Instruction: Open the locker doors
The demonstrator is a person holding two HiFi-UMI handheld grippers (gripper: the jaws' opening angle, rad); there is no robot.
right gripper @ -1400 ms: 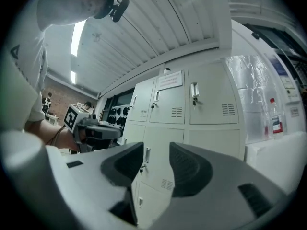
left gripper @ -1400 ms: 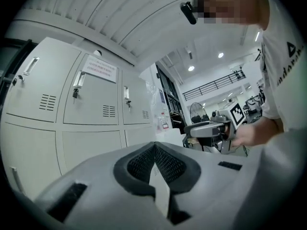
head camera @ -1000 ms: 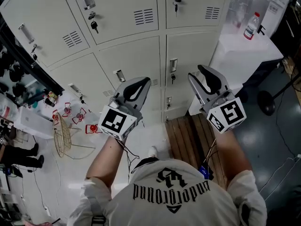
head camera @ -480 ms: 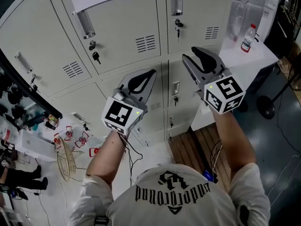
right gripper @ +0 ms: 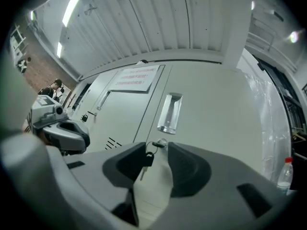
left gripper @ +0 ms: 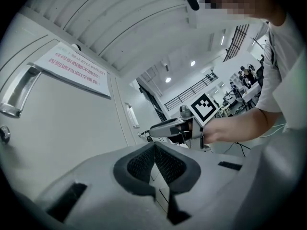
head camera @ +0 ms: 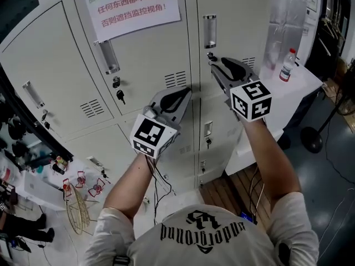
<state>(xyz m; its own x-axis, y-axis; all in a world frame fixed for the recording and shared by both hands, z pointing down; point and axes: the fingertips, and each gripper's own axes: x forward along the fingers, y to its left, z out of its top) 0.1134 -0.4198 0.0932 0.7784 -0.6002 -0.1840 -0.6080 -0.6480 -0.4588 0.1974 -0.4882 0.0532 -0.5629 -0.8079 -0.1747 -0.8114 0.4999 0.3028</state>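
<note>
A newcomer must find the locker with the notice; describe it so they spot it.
Face the bank of pale grey lockers. In the upper row, the second door from the right has a white notice printed in red above its steel handle; no neighbouring door carries one.

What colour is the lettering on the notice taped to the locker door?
Red, on white paper. The notice shows best in the head view.

Looking steeply down from head height onto the lockers [head camera: 66, 76]. Peering along each pair of jaws, close to the doors [right gripper: 216, 123], sharing the paper notice [head camera: 132, 7] across all views
</note>
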